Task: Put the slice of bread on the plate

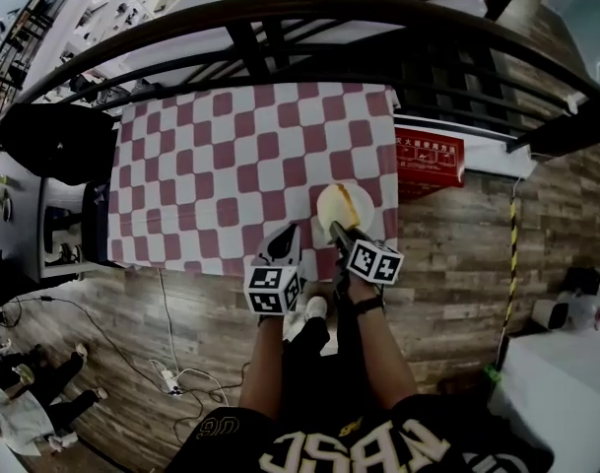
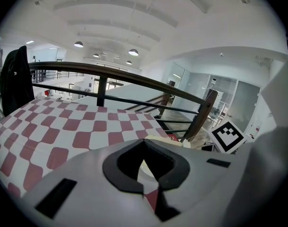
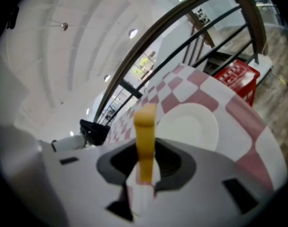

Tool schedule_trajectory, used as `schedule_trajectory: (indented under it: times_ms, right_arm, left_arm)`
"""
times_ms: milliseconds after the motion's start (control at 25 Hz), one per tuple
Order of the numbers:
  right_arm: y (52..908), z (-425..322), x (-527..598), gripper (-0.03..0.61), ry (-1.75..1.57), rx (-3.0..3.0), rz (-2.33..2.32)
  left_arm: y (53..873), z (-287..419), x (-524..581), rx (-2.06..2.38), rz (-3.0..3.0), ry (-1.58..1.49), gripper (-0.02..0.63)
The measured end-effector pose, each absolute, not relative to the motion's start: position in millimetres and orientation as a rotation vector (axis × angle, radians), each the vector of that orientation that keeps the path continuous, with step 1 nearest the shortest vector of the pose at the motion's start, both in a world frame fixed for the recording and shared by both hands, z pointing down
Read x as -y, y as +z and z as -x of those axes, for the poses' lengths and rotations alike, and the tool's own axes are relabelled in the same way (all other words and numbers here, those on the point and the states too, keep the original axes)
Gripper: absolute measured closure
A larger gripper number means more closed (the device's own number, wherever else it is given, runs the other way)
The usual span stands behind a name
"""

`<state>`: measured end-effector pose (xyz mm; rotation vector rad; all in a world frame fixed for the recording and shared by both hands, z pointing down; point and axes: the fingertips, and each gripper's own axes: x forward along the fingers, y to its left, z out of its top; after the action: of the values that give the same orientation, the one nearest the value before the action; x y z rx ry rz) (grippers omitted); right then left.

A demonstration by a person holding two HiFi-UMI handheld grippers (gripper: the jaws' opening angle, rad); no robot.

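A yellowish slice of bread (image 3: 145, 122) stands on edge between the jaws of my right gripper (image 3: 146, 144), which is shut on it. In the head view the bread (image 1: 347, 203) hangs over the white plate (image 1: 329, 210), near the front right corner of the red-and-white checked table (image 1: 221, 156). From the right gripper view the plate (image 3: 193, 124) lies just beyond the slice. My left gripper (image 1: 292, 235) hovers at the table's front edge, left of the plate. Its jaws (image 2: 144, 143) are shut with nothing in them.
A red box (image 1: 430, 156) sits on the wooden floor right of the table. A black curved railing (image 1: 280, 13) runs behind the table. A dark chair (image 1: 58, 141) stands at its left end. The plate lies close to the table's front and right edges.
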<state>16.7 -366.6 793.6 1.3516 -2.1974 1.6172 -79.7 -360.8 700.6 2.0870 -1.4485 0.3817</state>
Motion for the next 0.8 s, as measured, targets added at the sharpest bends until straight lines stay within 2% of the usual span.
schedule_trajectory:
  times_ms: [160, 200, 280, 480, 800]
  right_arm:
    - [802.3, -30.7, 371.8, 0.48, 1.557, 2.135, -1.421]
    - [805.5, -35.3, 372.5, 0.463, 1.517, 2.101, -1.438]
    - [810.7, -43.7, 374.2, 0.339, 1.439, 2.035, -1.46]
    - [817.8, -64.3, 370.6, 0.192, 1.259, 1.886, -1.49]
    - [825.5, -80.2, 352.6, 0.1, 1.078, 1.775, -1.318]
  left_arm:
    - [706.2, 80.6, 359.7, 1.447, -2.077, 0.4, 0.595]
    - [707.7, 79.9, 359.1, 1.444, -2.076, 0.405, 0.595]
    - [710.3, 77.0, 359.3, 1.438, -2.074, 0.415, 0.595]
    - [715.0, 67.7, 362.3, 1.413, -2.071, 0.441, 0.595]
    - [706.0, 51.5, 372.2, 1.384, -2.104, 0.424, 0.595]
